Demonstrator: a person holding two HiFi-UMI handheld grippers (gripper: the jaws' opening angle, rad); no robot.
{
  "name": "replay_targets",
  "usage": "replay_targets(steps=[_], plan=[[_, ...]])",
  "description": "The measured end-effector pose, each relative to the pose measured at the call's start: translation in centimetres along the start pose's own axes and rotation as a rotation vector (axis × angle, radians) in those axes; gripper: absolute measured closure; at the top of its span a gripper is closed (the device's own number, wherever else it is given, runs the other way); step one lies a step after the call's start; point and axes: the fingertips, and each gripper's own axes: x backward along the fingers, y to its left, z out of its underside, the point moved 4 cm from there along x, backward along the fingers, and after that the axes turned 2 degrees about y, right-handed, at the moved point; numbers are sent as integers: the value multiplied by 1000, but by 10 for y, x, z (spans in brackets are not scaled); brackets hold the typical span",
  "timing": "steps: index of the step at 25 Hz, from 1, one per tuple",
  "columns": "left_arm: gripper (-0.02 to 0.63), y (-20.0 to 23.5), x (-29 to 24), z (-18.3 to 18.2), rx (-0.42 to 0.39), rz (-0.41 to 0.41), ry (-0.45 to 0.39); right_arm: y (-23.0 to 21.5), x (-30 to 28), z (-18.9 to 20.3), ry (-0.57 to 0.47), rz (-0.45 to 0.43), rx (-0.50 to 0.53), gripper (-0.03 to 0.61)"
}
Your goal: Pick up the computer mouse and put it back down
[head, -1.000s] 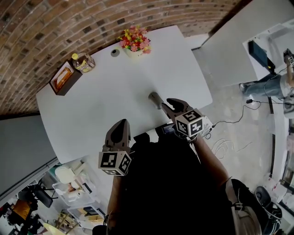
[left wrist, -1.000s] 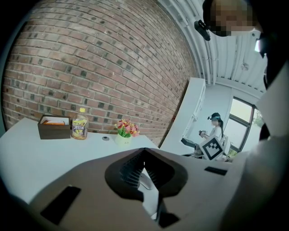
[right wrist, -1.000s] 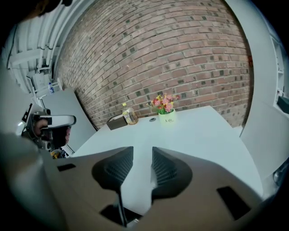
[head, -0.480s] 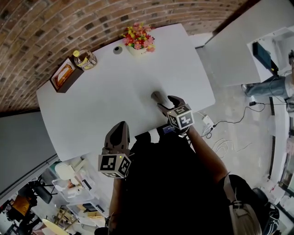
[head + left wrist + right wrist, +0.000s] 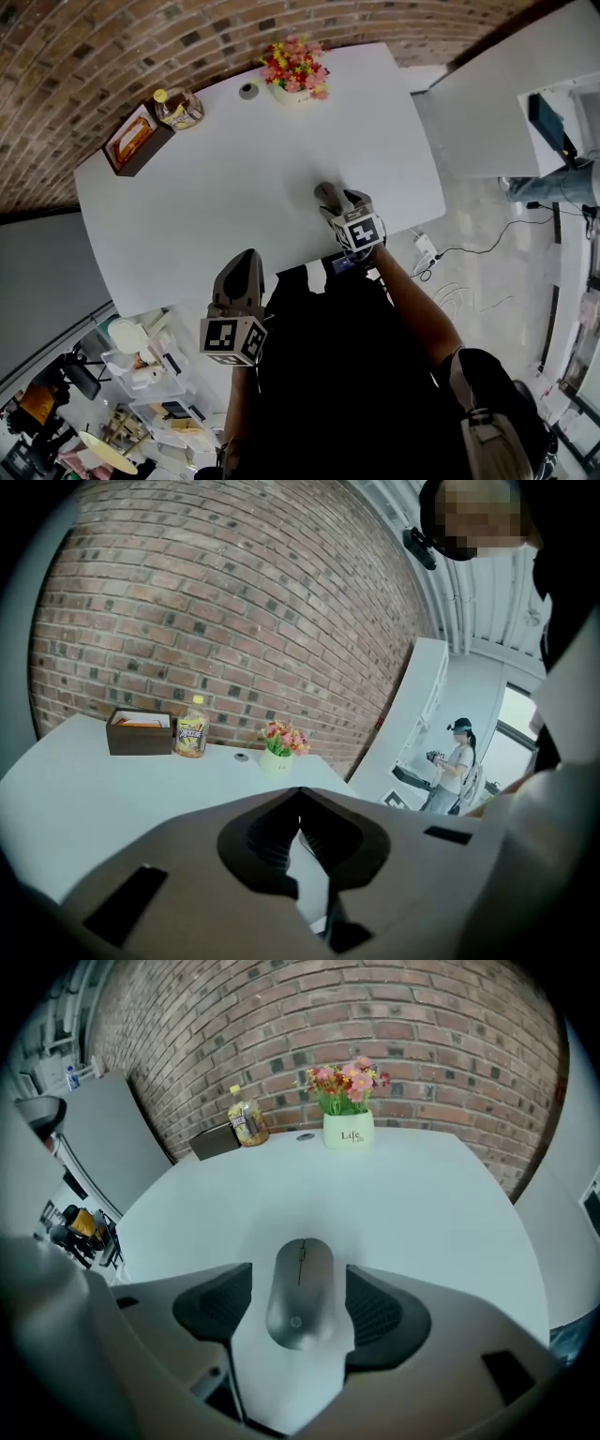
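Observation:
A grey computer mouse (image 5: 300, 1293) lies flat on the white table (image 5: 225, 169), near its front edge; the head view shows the mouse (image 5: 325, 195) partly covered. My right gripper (image 5: 300, 1275) points steeply down over it, and its jaws are opening. The mouse sits between the ribbed pads (image 5: 384, 1312) with a narrow strip of table showing on each side, so nothing presses on it. In the head view the right gripper (image 5: 341, 200) straddles the mouse. My left gripper (image 5: 246, 259) hovers at the table's near edge with its tips together and nothing between them, as the left gripper (image 5: 300, 793) view also shows.
At the table's far side stand a pot of flowers (image 5: 295, 70), a yellow-capped bottle (image 5: 178, 108) and a brown box (image 5: 136, 141), with a small round disc (image 5: 248, 90) beside the flowers. A brick wall runs behind. Cables lie on the floor at right (image 5: 459, 281).
My right gripper has come down over the mouse and its jaws have spread wider around it. The mouse has stayed on the table. The left gripper has hardly moved.

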Motion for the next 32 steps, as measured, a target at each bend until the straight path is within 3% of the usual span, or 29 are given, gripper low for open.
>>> replay_targets(steps=[26,32], plan=[[600,15,12,3,21,-59,-3,2,-43,15,158,113,57,270],[600,16,14,3,19,-57,-7,4,-44,10,161,105,76,270]])
